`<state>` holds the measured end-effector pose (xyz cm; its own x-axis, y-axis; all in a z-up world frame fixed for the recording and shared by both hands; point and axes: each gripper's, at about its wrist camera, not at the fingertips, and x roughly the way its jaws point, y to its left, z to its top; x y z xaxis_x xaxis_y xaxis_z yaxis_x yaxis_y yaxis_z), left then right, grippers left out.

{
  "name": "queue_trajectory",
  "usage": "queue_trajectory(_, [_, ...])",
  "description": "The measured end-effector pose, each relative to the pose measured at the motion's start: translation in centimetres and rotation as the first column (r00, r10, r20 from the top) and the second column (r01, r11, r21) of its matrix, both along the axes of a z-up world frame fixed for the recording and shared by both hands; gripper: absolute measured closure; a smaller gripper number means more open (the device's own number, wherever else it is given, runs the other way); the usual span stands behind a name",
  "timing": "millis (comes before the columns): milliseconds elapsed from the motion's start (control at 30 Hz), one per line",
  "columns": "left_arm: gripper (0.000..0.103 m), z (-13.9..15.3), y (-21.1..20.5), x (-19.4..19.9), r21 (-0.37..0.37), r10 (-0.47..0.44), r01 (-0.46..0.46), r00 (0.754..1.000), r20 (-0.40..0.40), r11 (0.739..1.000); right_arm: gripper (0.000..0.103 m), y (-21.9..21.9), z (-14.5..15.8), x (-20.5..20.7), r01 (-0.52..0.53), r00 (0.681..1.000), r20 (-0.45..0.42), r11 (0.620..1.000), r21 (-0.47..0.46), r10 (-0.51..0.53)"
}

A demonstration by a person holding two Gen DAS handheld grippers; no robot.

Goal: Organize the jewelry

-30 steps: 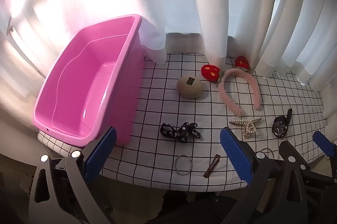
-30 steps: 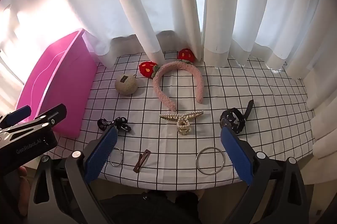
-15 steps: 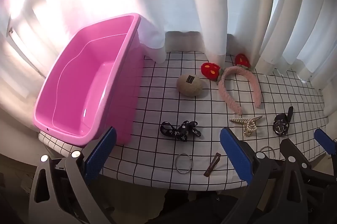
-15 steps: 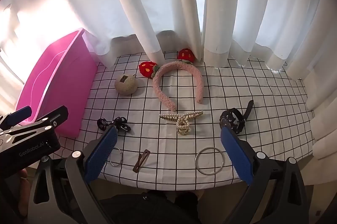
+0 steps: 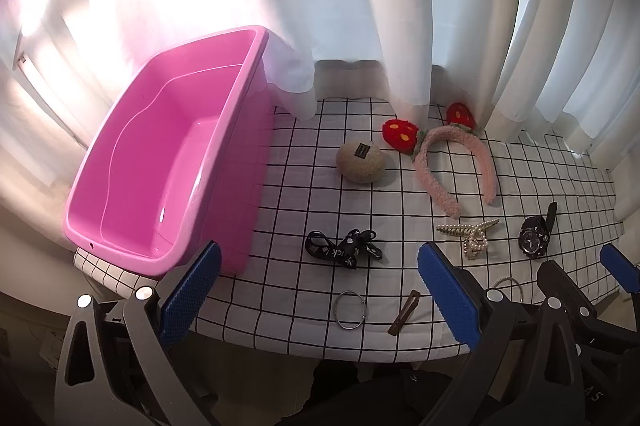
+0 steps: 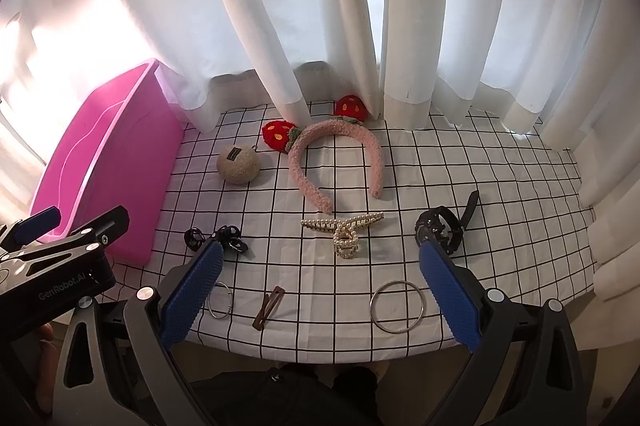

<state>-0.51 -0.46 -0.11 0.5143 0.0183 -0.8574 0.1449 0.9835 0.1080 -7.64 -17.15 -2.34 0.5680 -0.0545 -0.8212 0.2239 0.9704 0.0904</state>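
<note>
Over the checked counter (image 6: 500, 185), barely any change from a second ago: both sets of fingers spread wide, holding nothing. Jewelry like the pearl clip (image 6: 344, 230) untouched, pink bin (image 5: 160, 161) empty. Sorting not begun, apparently.
</note>
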Motion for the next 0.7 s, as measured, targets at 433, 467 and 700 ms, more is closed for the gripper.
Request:
queue_trajectory(433, [0.006,0.01,0.27,0.31,0.000,0.000,0.000,1.000,-0.001,1.000,0.009,0.04,0.10,0.00,0.001,1.000,0.007,1.000,-0.008,-0.001])
queue_trajectory(467, [0.006,0.02,0.28,0.32,0.000,0.001,-0.001,1.000,-0.001,1.000,0.009,0.05,0.10,0.01,0.001,1.000,0.007,1.000,-0.008,-0.001])
queue_trajectory(700, [0.006,0.01,0.28,0.33,0.000,-0.001,0.001,1.000,-0.001,1.000,0.009,0.07,0.11,0.03,0.001,1.000,0.007,1.000,-0.008,-0.001])
